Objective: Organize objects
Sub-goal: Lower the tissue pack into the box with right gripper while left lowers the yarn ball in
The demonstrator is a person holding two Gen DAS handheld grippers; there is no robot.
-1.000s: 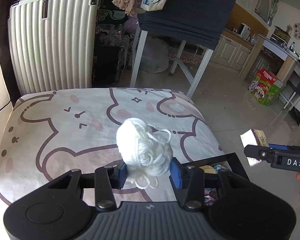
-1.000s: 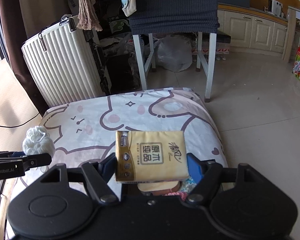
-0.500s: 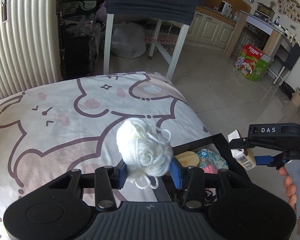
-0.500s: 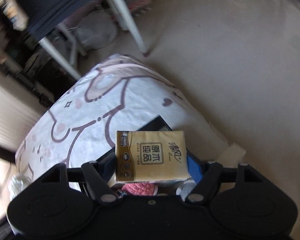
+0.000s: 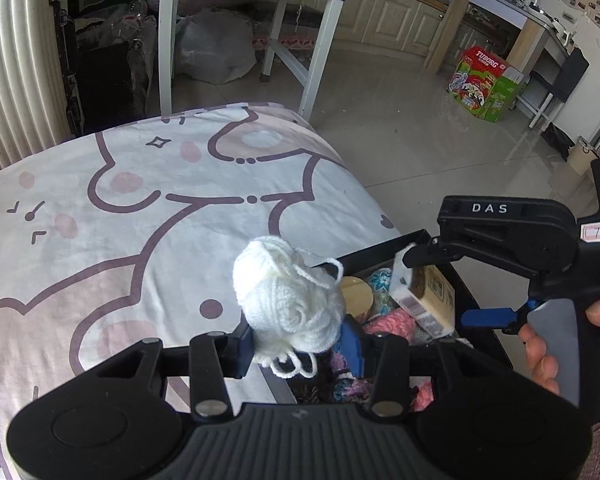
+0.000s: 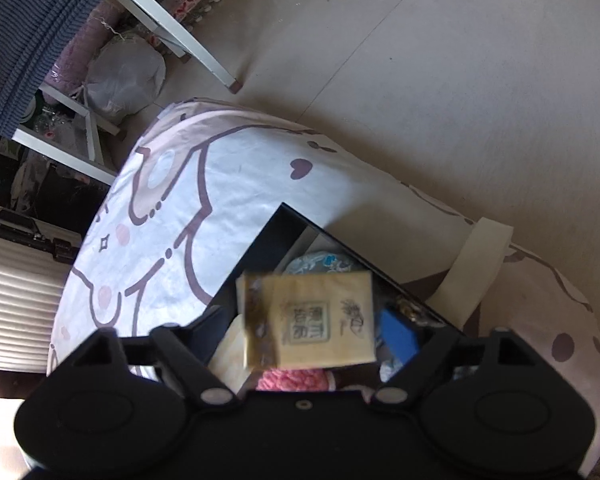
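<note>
The yarn ball point(image 5: 290, 312) is soft and very light, loosely wound, with stray loops hanging from its near side and a strand trailing off toward the right; it squashes under pressure and will not slip, but a loose end could snag on a pad or on the box rim when let go. It is best taken across its middle, as now: the left gripper point(image 5: 298, 346) is closed on its lower half, blue pads pressing in from both sides, and holds it in the air over the near right part of the bed point(image 5: 140, 208), just left of the black box point(image 5: 384, 248). The tissue pack point(image 6: 312, 320) is light too, soft inside a slick wrapper, easiest to hold by its two short ends. The right gripper point(image 6: 300, 336) has just been opening its jaws; the pack is between them, blurred, with a gap showing beside the right blue pad point(image 6: 396, 336), so it looks released and dropping into the box point(image 6: 276, 232), which already holds pink yarn and other small things. Both grippers point steeply down. In the left view the right gripper point(image 5: 436, 280) sits over the box with the pack point(image 5: 424, 300) tilted beneath its upper finger, a hand point(image 5: 548, 344) on its handle.
</note>
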